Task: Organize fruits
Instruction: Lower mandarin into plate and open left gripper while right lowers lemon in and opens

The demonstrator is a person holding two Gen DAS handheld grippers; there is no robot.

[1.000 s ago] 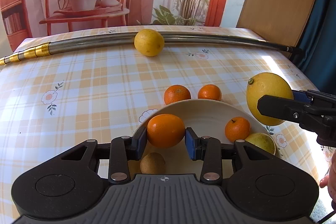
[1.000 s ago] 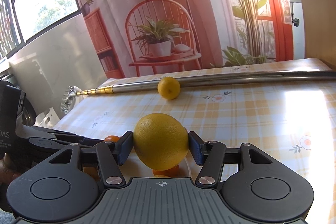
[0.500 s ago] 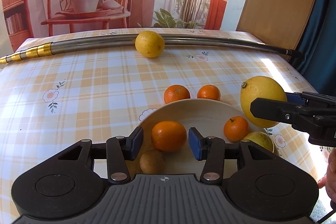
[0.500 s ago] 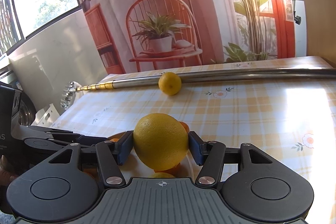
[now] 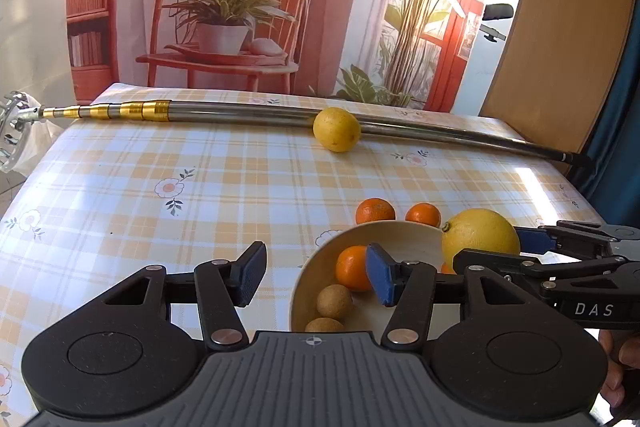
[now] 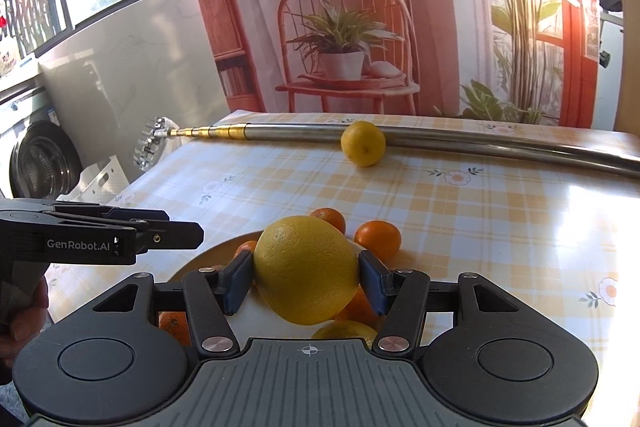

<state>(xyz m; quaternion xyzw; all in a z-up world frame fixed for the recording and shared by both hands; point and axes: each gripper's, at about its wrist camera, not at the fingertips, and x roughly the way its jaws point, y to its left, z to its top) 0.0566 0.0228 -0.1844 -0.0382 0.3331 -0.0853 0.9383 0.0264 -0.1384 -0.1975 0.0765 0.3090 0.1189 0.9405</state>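
A pale wooden bowl sits near the table's front right and holds an orange, two brown kiwis and other fruit partly hidden. My left gripper is open and empty, over the bowl's left rim. My right gripper is shut on a large yellow grapefruit, held above the bowl; the same grapefruit shows at the right in the left wrist view. Two small oranges lie just behind the bowl. A yellow lemon rests against a pole at the back.
A long metal telescopic pole with gold bands lies across the far side of the checked tablecloth. A printed backdrop hangs behind the table. A washing machine stands off the table's left. A hand shows at the right edge.
My left gripper let go of the orange, which now lies in the bowl, and pulled back to the left. My right gripper carried the grapefruit in over the bowl.
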